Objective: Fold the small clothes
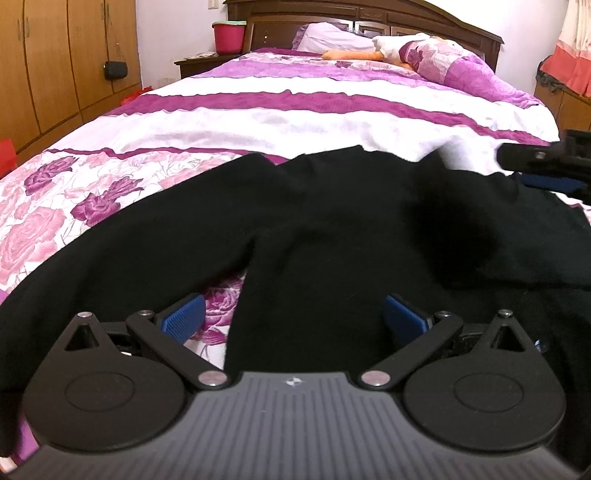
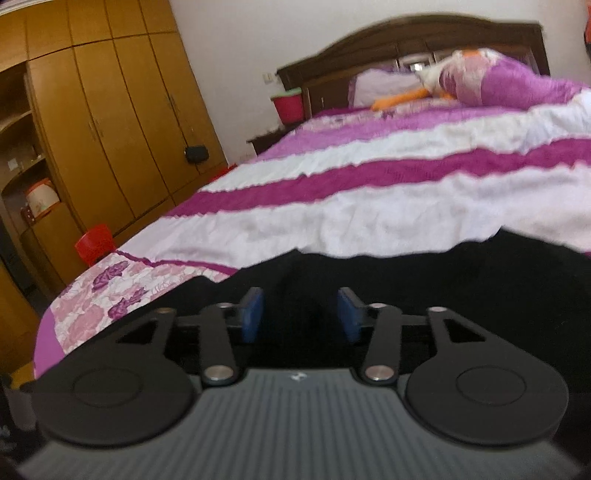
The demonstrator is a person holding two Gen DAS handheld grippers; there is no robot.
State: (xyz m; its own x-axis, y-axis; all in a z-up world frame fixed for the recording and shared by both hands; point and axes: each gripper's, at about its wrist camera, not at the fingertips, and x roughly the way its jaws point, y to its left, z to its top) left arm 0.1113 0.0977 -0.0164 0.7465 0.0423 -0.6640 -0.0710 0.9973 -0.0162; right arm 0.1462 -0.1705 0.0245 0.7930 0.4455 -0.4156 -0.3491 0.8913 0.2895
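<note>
A black garment (image 1: 314,229) lies spread on the bed's near end, one long part running to the left, another piece folded over at the right. My left gripper (image 1: 293,319) is open, its blue pads (image 1: 184,317) wide apart just above the garment's near edge, empty. My right gripper (image 2: 300,315) is open with its blue pads (image 2: 253,314) partly apart, low over the same black cloth (image 2: 424,273); nothing shows between them. The right gripper also shows at the right edge of the left wrist view (image 1: 543,166).
The bed carries a purple, white and floral cover (image 1: 295,114). Pillows and a stuffed toy (image 1: 406,51) lie by the dark headboard (image 1: 369,14). A wooden wardrobe (image 2: 99,122) stands left, with a pink bucket (image 1: 228,36) on a nightstand and a red stool (image 2: 94,243).
</note>
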